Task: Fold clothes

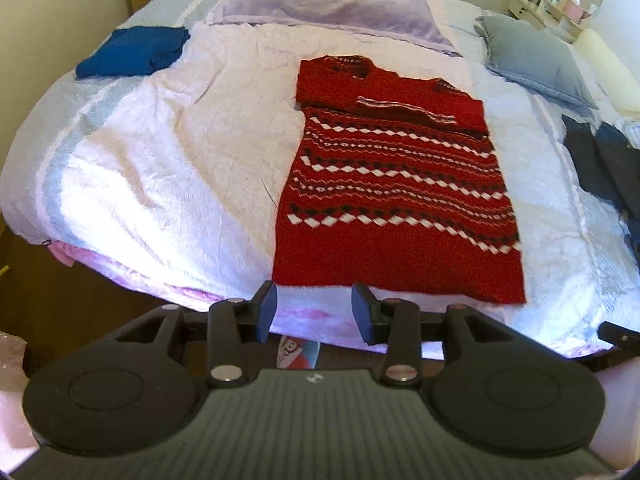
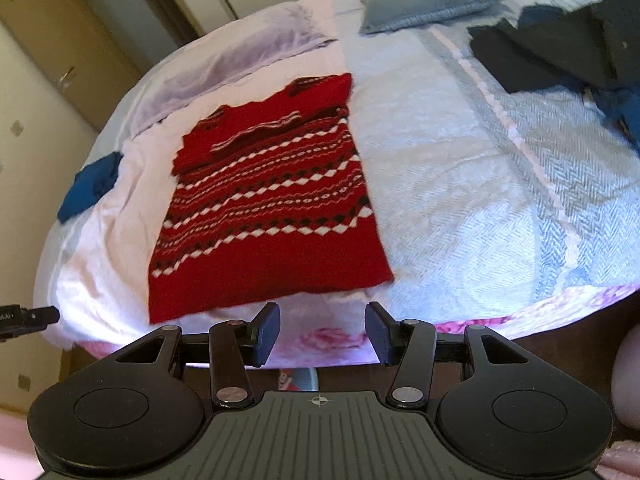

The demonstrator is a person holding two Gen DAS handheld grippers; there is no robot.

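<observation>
The left claw (image 1: 314,312) hung with its jaws parted and nothing between them, just short of the near hem of the red patterned sweater (image 1: 396,196). The right claw (image 2: 322,330) was likewise released, its jaws spread a little wider and empty, poised over the near edge of the bed (image 2: 460,184), just short of the sweater's (image 2: 264,208) near hem.

The sweater lay flat on the bed's pale cover, straight ahead of both claws, its plain red hem nearest them and its collar at the far end. Bands of white and dark diamonds ran across its body, and a sleeve was folded across the chest, its striped cuff showing on top.

Beyond the left claw and off to its left, near the far edge of the bed, sat a folded blue garment (image 1: 134,52), well apart from the sweater. A lilac pillow (image 1: 332,4) lay past the sweater's collar. To the right of the left claw, further up the bed, rested a grey cushion (image 1: 534,60), and nearer on that side a heap of dark clothes (image 1: 604,164) spilled at the bed's edge. From the right claw that same heap (image 2: 560,48) lay far ahead and to the right.
</observation>
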